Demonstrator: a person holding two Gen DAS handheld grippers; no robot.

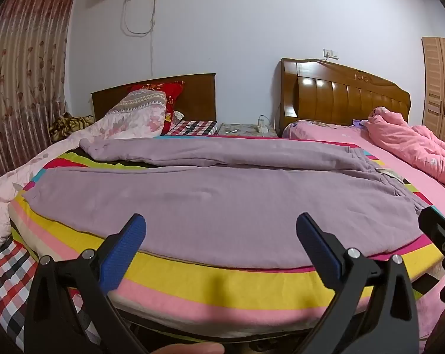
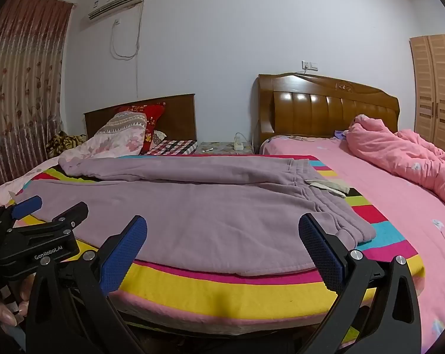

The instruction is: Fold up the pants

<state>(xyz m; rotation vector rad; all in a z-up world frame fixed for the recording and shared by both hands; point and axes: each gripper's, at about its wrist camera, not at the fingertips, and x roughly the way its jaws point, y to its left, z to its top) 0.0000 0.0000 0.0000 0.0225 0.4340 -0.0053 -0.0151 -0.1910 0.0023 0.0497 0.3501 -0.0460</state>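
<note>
Lilac sweatpants point(image 1: 210, 194) lie spread flat on a striped blanket point(image 1: 222, 283), legs stretching left, waistband point(image 2: 334, 206) at the right. The far leg point(image 2: 163, 169) lies slightly apart from the near one. My left gripper point(image 1: 221, 230) hovers open over the near edge of the near leg, blue pads point(image 1: 125, 253) wide apart with nothing between them. My right gripper point(image 2: 222, 233) is open too, above the near edge close to the waistband. The left gripper's body point(image 2: 36, 242) shows at the left of the right wrist view, and the right gripper's edge point(image 1: 441, 236) at the right of the left wrist view.
A pink bed point(image 2: 399, 212) with a crumpled pink quilt point(image 2: 399, 153) lies to the right. A floral quilt point(image 1: 128, 118) and red pillow point(image 1: 166, 94) sit at the back left. A checked sheet point(image 1: 6, 274) hangs at the near left. A nightstand point(image 2: 222, 147) stands between the headboards.
</note>
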